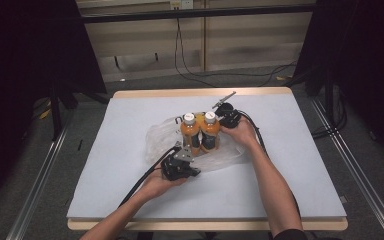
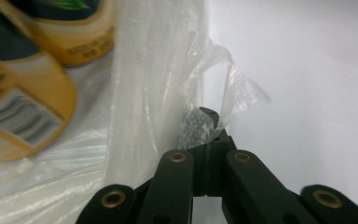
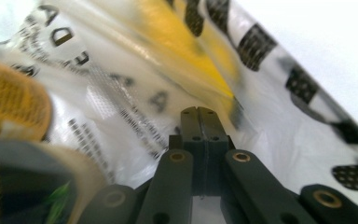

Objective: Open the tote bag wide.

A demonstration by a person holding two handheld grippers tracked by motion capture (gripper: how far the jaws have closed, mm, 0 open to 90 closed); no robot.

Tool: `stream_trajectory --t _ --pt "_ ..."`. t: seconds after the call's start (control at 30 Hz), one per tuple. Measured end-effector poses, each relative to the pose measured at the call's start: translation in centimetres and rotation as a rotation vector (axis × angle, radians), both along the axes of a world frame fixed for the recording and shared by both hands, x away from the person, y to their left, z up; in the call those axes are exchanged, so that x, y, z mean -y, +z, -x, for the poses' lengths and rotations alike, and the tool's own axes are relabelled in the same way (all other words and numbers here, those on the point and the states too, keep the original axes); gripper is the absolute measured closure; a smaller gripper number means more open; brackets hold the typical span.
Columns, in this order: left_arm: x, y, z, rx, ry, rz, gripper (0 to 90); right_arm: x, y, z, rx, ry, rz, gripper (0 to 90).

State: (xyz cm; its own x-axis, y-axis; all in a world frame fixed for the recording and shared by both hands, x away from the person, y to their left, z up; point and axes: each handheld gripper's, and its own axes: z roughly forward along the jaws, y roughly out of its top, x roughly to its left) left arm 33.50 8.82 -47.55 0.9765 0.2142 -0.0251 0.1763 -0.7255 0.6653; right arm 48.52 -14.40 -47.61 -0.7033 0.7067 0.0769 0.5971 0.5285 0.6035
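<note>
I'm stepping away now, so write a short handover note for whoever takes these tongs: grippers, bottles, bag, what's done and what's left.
Left tongs: shut on a corner of the clear plastic bag, near side of the bottles.
Right tongs: shut, tips against the printed part of the bag on the far side; whether they pinch the film is hard to tell.
Two orange bottles: upright, side by side with white caps, mid-table on the crumpled bag, which is gathered low around their bases.
Done: bottles standing together, bag gripped.
Left: probably either drawing the bag up over the bottles or pulling it clear; direction is unclear.
</note>
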Motion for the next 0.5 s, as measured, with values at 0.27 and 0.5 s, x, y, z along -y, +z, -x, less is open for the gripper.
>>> stream_trajectory --t 0.27,0.5 --pt "-0.4 1.8 0.0 -0.029 -0.016 0.179 90.0 0.0 0.0 0.0 0.007 -0.012 -0.008 90.0" --pt "-1.3 4.4 -1.1 -0.003 0.070 0.290 90.0 -0.1 0.4 0.4 0.021 0.026 -0.048 90.0"
